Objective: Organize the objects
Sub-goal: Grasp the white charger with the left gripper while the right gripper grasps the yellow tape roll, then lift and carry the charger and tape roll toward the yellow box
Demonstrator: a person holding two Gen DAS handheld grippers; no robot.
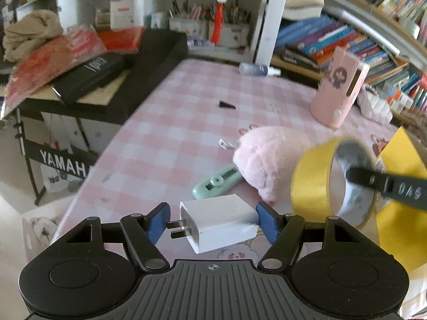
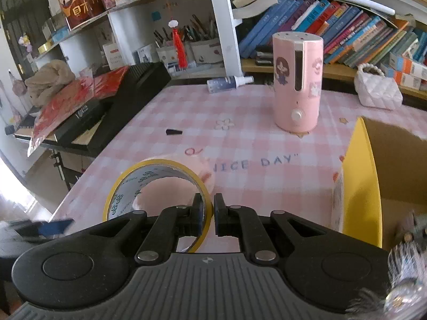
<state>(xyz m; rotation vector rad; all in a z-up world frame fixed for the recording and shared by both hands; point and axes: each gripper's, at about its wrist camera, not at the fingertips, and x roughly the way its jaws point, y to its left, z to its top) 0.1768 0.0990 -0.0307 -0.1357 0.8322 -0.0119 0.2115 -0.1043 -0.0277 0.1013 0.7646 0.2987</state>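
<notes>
**Two claws carry a charger and a roll of tape above a checked worktop**

The left claw (image 1: pixel 213 222), its blue pads (image 1: pixel 267 220) spread wide, pinches a white rectangular plug-in charger (image 1: pixel 221 222) end to end, the two metal prongs pointing toward the left pad. The charger hangs clear above the pink-and-white checked worktop (image 1: pixel 165 133). Just beyond it lie a mint-green plastic gadget with a toothed edge (image 1: pixel 217 181) and a fluffy pink plush toy (image 1: pixel 269 160), the two touching.

The right claw (image 2: pixel 208 210) is pressed together on the wall of a roll of yellow-edged clear packing tape (image 2: pixel 149 176), one finger inside the ring and one outside; in the left wrist view the same roll shows yellow at the right edge, lifted off the cloth.

To the right stands an open yellow cardboard box (image 2: pixel 365 186), near the right claw. Farther back a tall pink cylindrical appliance with a cartoon sticker (image 2: pixel 297 80) stands upright on the worktop, with a small black wedge-shaped piece (image 2: pixel 173 132) well to its left and a blue spray bottle (image 2: pixel 226 82) lying on its side near the rear edge. A white quilted handbag (image 2: pixel 377 90) sits by the bookshelf (image 2: pixel 347 26).
</notes>
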